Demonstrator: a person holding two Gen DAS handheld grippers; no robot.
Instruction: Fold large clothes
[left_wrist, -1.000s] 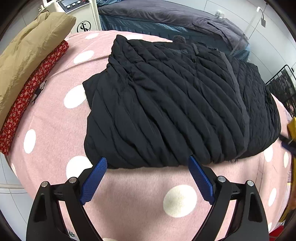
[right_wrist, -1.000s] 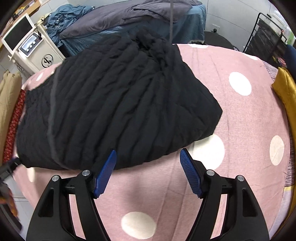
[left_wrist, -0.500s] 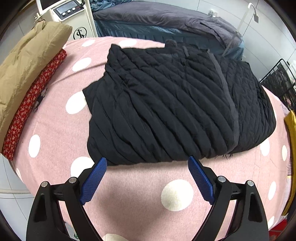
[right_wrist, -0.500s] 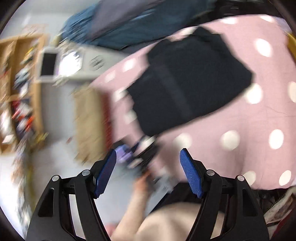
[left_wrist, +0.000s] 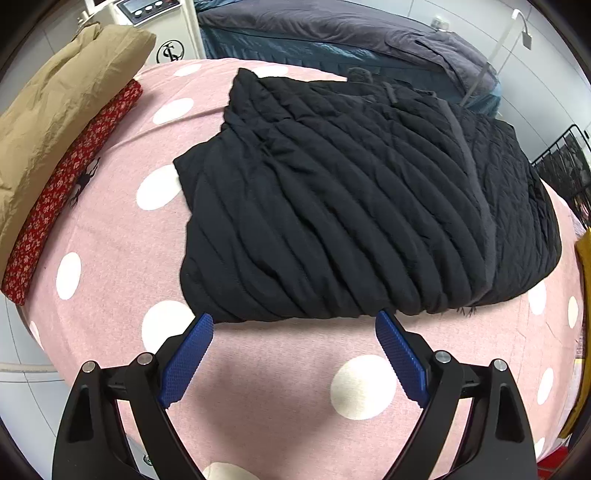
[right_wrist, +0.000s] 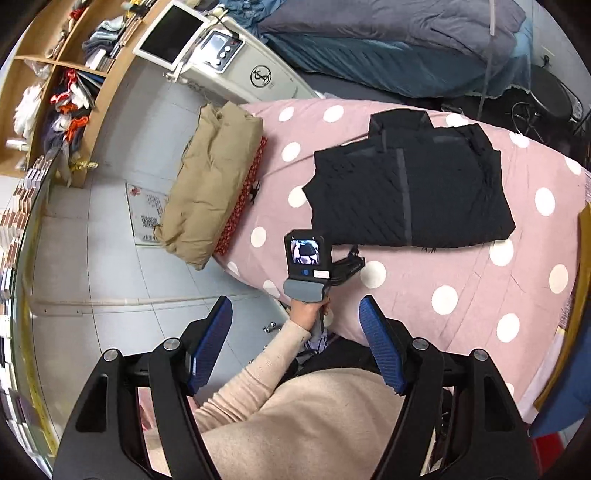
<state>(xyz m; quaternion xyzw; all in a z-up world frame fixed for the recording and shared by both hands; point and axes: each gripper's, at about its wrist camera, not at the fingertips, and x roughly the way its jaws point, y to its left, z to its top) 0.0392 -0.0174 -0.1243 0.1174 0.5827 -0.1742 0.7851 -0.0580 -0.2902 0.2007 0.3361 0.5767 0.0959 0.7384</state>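
A black quilted jacket (left_wrist: 351, 206) lies folded into a rough rectangle on the pink polka-dot table (left_wrist: 110, 236). My left gripper (left_wrist: 293, 325) is open and empty, its blue fingertips just short of the jacket's near hem. My right gripper (right_wrist: 295, 310) is open and empty, raised high above the person's body, looking down on the jacket (right_wrist: 406, 192) and the table (right_wrist: 461, 295). The left gripper's handle and screen (right_wrist: 304, 258) show there in the person's hand, near the jacket's near edge.
A folded tan garment (left_wrist: 62, 99) on a red floral one (left_wrist: 66, 184) lies at the table's left edge, also in the right wrist view (right_wrist: 210, 181). A yellow garment (left_wrist: 583, 251) lies at the right edge. A white machine (right_wrist: 236, 62), shelves and a bed stand beyond.
My right gripper has swung up and away from the jacket to a high view over the person and table. My left gripper has drawn back slightly, staying open.
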